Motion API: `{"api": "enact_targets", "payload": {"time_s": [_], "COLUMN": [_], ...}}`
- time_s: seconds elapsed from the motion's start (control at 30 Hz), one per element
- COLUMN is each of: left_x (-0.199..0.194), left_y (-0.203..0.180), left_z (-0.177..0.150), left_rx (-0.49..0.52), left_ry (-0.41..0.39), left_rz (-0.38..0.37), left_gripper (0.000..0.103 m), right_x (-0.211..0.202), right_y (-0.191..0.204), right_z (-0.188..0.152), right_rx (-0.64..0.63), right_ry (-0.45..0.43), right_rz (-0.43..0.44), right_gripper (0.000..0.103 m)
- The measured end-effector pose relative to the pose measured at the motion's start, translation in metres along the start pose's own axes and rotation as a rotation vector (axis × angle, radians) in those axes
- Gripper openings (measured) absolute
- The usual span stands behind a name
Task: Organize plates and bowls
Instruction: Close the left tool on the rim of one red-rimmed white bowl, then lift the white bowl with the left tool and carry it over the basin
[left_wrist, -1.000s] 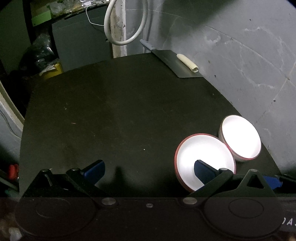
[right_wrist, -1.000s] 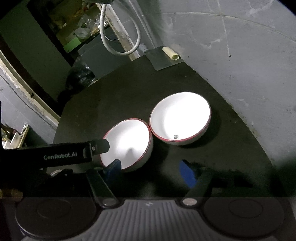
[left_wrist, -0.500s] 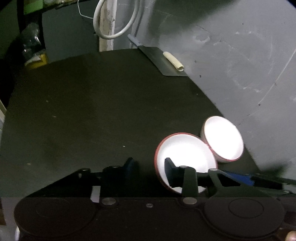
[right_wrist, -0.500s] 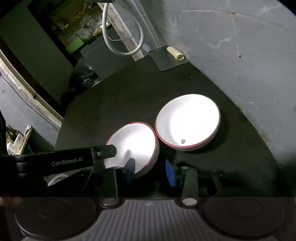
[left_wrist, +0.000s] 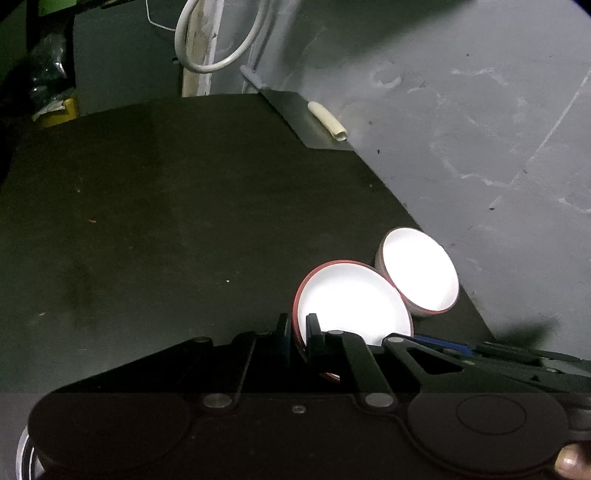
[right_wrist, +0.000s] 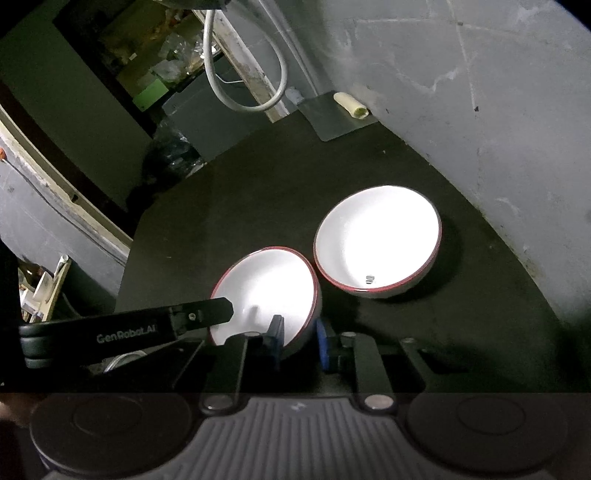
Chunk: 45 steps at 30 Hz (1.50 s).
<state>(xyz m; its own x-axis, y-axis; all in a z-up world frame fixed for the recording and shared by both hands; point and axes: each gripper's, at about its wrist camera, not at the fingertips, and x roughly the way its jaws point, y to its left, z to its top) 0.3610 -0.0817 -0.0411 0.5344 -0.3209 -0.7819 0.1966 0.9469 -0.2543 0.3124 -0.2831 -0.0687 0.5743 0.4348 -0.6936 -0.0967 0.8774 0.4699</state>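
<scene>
Two white bowls with red rims sit side by side on the dark table. My left gripper (left_wrist: 298, 332) is shut on the left rim of the near bowl (left_wrist: 354, 302), one finger inside and one outside. My right gripper (right_wrist: 298, 341) is shut on the right rim of the same near bowl (right_wrist: 266, 288), which tilts a little. The far bowl (left_wrist: 419, 273) stands against the wall and touches the near bowl; it also shows in the right wrist view (right_wrist: 380, 243). The left gripper's body (right_wrist: 129, 330) crosses the right wrist view.
A grey wall (left_wrist: 461, 129) borders the table on the right. A metal cleaver (left_wrist: 306, 122) with a pale roll (left_wrist: 328, 120) on it lies at the far edge. A white cable loop (right_wrist: 243, 74) hangs behind. Clutter stands beyond the table's left edge (right_wrist: 125, 266).
Both grippers went from open to shut on the near bowl's rim, the left on its left side and the right on its right side. The bowl has tilted slightly.
</scene>
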Motion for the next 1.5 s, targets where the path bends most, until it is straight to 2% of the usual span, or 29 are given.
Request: {"api": "enact_targets", "payload": {"time_s": [0.3, 0.57, 0.97, 1.5], "left_x": [-0.042, -0.092, -0.164, -0.221], "left_y": [-0.003, 0.000, 0.022, 0.036], "left_z": [-0.005, -0.022, -0.080, -0.162], "left_rx": [0.018, 0.033, -0.003, -0.017], "left_ry": [-0.077, -0.143, -0.187, -0.165], "left_rz": [-0.003, -0.001, 0.041, 0.072], "left_gripper": [0.007, 0.007, 0.007, 0.008], "right_x": [-0.031, -0.065, -0.101, -0.135], "right_y": [0.018, 0.048, 0.101, 0.139], "right_z": [-0.006, -0.023, -0.072, -0.151], "right_rx": [-0.047, -0.091, -0.160, -0.230], "right_ry": [-0.080, -0.121, -0.132, -0.062], "right_rz": [0.031, 0.054, 0.112, 0.144], "right_gripper": [0.020, 0.020, 0.020, 0.020]}}
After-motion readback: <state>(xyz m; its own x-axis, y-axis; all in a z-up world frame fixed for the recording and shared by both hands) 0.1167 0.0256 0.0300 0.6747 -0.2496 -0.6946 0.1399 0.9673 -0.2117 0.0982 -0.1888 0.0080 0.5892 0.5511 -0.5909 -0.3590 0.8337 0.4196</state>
